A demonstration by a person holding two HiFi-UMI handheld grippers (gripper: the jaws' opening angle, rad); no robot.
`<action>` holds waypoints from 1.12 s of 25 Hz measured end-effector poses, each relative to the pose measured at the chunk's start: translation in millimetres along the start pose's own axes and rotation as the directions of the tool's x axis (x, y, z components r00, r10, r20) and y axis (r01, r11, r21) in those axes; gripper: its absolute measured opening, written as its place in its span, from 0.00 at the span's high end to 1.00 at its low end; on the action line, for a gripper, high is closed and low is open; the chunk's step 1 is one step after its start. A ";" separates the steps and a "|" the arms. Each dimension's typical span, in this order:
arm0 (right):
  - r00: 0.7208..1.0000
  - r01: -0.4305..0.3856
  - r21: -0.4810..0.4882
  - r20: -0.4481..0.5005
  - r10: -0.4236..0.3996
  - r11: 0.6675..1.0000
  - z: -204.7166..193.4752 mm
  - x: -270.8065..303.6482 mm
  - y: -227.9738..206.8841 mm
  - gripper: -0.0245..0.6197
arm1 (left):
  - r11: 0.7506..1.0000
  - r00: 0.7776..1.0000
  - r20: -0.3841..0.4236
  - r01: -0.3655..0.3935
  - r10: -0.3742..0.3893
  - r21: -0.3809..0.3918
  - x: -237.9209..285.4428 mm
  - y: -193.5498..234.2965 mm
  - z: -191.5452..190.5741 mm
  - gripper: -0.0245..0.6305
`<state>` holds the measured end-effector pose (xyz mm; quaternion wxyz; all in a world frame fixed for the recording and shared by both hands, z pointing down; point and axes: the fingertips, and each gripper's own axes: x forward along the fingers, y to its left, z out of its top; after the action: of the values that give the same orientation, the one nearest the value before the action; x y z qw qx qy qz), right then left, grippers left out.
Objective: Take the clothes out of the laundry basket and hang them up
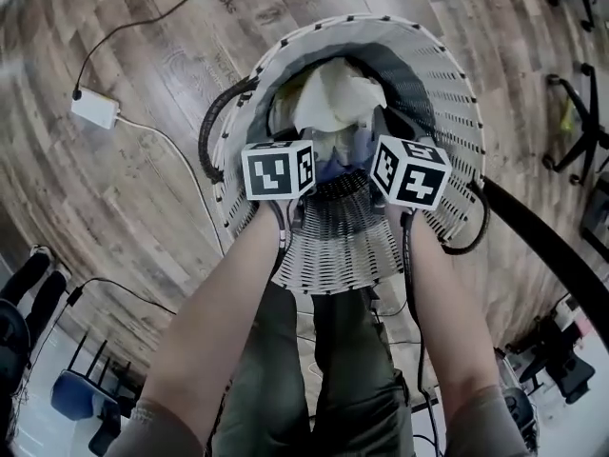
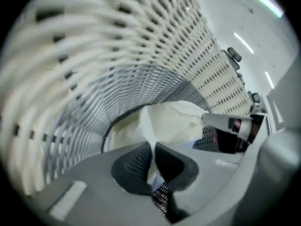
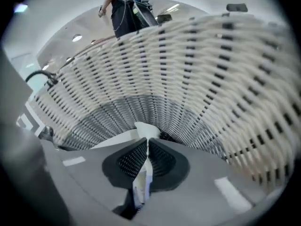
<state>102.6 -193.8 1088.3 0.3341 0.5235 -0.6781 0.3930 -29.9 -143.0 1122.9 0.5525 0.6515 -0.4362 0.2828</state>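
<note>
The left hand-held gripper [image 2: 153,149] and right hand-held gripper [image 3: 147,144] both pinch the cream garment [image 1: 338,93] inside the basket [image 1: 459,103]: the take-out step, which probably next calls for lifting it clear.

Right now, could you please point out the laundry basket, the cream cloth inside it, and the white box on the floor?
laundry basket [image 1: 455,112]: head view, on its woven right wall.
cream cloth [image 1: 333,93]: head view, on its bunched top.
white box [image 1: 94,109]: head view, on its top face.
</note>
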 end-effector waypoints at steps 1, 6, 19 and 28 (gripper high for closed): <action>1.000 0.002 0.021 0.010 -0.002 1.000 4.7 -10.0 2.3 0.91 | 1.000 1.000 0.000 0.005 -0.005 0.013 -9.0 -4.1 3.3 0.95; 0.998 0.010 0.070 0.059 -0.014 0.997 30.9 -69.8 9.3 0.91 | 1.000 1.000 -0.004 0.017 -0.017 0.021 -61.7 -28.1 12.9 0.95; 0.979 -0.067 0.271 0.202 0.012 0.960 110.9 -254.9 35.6 0.91 | 0.994 0.988 0.137 0.054 -0.066 0.090 -246.9 -96.5 83.9 0.95; 0.963 -0.128 0.168 0.258 0.081 0.978 169.6 -389.3 70.7 0.91 | 0.969 0.957 0.245 0.101 -0.157 0.225 -385.3 -171.1 137.7 0.95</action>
<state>115.8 -159.2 659.4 0.1751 0.5607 -0.7026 0.4016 -71.8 -176.0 682.7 0.4355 0.7651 -0.4290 0.2022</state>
